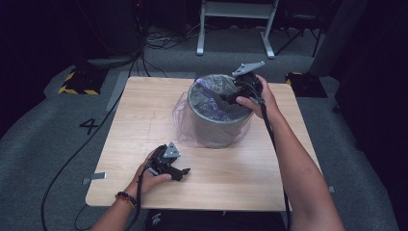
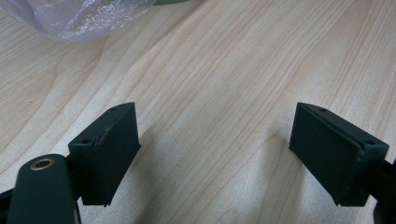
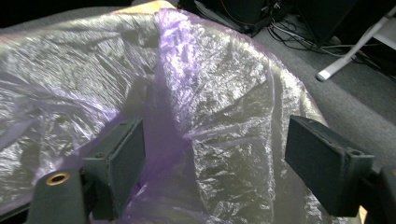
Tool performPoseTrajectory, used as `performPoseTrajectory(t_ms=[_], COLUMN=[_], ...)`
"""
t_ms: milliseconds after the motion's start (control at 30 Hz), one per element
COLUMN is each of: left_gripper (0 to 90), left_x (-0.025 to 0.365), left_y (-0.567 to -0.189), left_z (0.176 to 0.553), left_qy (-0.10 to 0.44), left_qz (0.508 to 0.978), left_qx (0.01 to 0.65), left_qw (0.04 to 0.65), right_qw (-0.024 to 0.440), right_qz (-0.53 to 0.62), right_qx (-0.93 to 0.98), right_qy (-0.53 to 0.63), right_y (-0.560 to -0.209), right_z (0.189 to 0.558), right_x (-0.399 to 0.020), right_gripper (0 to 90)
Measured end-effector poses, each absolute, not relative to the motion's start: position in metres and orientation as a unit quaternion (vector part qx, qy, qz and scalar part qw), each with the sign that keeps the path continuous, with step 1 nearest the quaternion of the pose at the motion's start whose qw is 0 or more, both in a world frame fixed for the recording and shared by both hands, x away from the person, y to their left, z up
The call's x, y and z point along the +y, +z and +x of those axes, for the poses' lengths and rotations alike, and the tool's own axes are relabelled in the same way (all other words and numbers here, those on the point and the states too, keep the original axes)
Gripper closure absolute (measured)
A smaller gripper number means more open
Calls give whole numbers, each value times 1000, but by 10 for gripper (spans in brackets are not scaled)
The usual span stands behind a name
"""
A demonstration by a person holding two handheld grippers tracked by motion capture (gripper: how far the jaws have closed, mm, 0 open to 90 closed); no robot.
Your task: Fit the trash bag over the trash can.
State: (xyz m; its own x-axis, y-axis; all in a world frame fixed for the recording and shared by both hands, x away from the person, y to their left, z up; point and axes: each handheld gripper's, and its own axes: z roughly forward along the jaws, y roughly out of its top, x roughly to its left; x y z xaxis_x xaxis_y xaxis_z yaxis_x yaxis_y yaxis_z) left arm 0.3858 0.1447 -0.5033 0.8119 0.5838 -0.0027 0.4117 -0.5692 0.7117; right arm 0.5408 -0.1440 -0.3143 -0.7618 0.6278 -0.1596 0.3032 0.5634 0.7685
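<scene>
A grey round bin [image 1: 215,126] stands at the middle back of the wooden table [image 1: 144,110], lined with a thin purple plastic bag [image 1: 210,102] that spills over its sides. My right gripper [image 1: 224,99] reaches over the bin's right rim into its mouth. In the right gripper view its jaws stand open with the crinkled bag [image 3: 205,107] behind them and nothing pinched. My left gripper [image 1: 185,172] rests low on the table near the front, left of centre. Its jaws are open over bare wood [image 2: 219,93], with a corner of the bag [image 2: 79,16] at the top left.
The bag's loose skirt [image 1: 182,122] lies on the table around the bin's base. A cable [image 1: 72,159] trails off the table's left side to the grey carpet. A white frame's legs [image 1: 235,29] stand beyond the table's far edge.
</scene>
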Motion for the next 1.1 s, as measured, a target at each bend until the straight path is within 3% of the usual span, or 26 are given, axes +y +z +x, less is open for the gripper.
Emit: performPoseTrajectory(t_ms=[1100], left_gripper=[154], left_x=[145], left_y=[-503], left_z=[386], left_qy=[115], left_qz=[880], left_qx=[280], left_qw=[367], right_qw=[158], right_qz=[250], right_qx=[936], right_qy=[189], right_y=[-333], right_z=[546], right_x=[-123], right_gripper=[246])
